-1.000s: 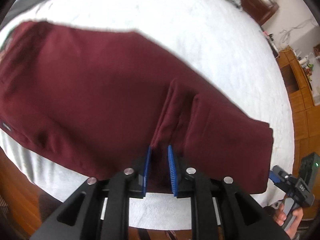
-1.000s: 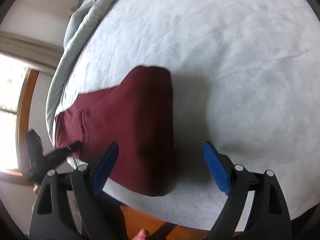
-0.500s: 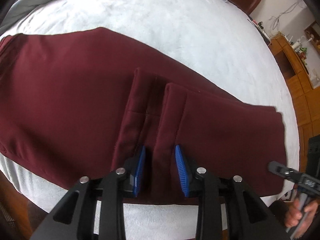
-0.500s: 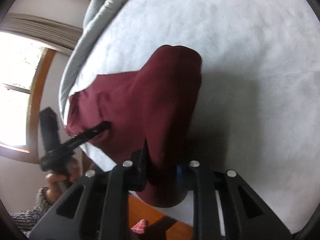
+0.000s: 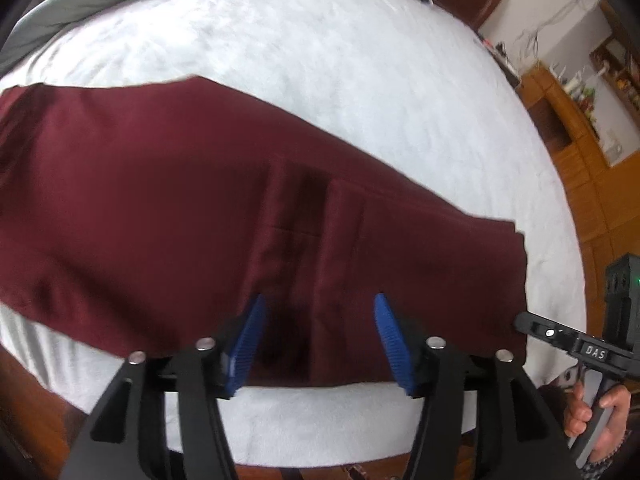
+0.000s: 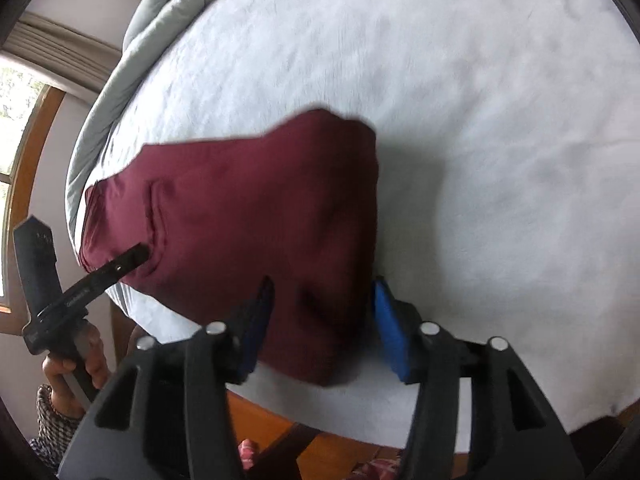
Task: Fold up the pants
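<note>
Now the pants (image 5: 160, 216) lie flat on the bed (image 5: 320, 60), near its front edge. Both tongs, left (image 5: 318, 342) and right (image 6: 322, 320), stand spread over the cloth, pinching nothing; closing carelessly might bunch one layer and skew the fold.

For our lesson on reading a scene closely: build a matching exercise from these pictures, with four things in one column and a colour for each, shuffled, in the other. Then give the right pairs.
Things:
1. pants
2. bed cover
3. finger pads of the left gripper
4. cabinet

Colours:
A. blue
B. orange-brown wood
C. dark red
D. white

Pairs: 1-C, 2-D, 3-A, 4-B
</note>
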The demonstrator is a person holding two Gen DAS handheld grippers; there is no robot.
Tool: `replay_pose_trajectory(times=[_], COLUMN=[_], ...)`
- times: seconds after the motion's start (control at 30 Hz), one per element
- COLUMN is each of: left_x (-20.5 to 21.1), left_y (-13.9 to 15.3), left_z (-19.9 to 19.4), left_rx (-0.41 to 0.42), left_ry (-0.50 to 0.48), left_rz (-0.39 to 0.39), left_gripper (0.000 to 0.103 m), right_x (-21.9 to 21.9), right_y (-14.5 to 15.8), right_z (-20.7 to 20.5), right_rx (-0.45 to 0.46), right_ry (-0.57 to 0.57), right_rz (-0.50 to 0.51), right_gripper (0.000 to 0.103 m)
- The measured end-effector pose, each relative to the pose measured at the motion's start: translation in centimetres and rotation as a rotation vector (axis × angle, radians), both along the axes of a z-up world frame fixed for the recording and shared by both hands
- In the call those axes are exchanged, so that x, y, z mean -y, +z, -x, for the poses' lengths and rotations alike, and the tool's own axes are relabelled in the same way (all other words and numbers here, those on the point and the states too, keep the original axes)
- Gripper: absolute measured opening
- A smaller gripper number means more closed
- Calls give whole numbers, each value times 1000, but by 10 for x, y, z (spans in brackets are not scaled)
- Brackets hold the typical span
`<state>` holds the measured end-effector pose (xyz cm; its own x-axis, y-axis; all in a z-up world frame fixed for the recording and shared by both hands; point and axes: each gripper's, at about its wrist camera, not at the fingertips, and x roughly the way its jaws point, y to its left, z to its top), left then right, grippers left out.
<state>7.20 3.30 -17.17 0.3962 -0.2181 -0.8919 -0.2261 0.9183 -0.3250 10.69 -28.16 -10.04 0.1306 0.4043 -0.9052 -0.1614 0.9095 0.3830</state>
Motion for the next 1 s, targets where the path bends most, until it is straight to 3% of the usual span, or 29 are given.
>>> replay_pose_trajectory(times=[0.1, 0.2, 0.3, 0.43, 0.53, 0.63, 0.7, 0.77, 0.83, 1.0], left_x=[-25, -42, -50, -47, -48, -71, -98, -128, -160, -230], left_y=[7, 2, -10, -25, -20, -1, 4, 2, -2, -25], left_z=[13, 21, 26, 24, 27, 44, 62, 77, 91, 120], left_rx=[16, -9, -35, -72, -55, -29, -9, -11, -22, -34], left_ry=[50, 95, 132, 117, 114, 152, 237, 318, 413, 632], left_rz=[-27, -53, -21, -38, -15, 21, 16, 15, 40, 161], left_gripper=[61, 61, 61, 62, 63, 77, 85, 87, 87, 85], right_x=[-6, -35, -61, -71, -71, -76, -79, -86, -93, -108], right_y=[18, 20, -1, -31, -17, 5, 14, 18, 16, 1], right_z=[4, 8, 7, 2, 2, 3, 5, 5, 3, 3], right_rx=[55, 55, 10, -34, -21, 23, 35, 39, 36, 1], right_ry=[15, 95, 135, 123, 115, 123, 130, 131, 143, 165], right_rz=[-26, -51, -4, 64, 27, -17, -37, -58, -64, -40], right_gripper=[52, 52, 50, 50, 58, 77, 79, 88, 88, 88])
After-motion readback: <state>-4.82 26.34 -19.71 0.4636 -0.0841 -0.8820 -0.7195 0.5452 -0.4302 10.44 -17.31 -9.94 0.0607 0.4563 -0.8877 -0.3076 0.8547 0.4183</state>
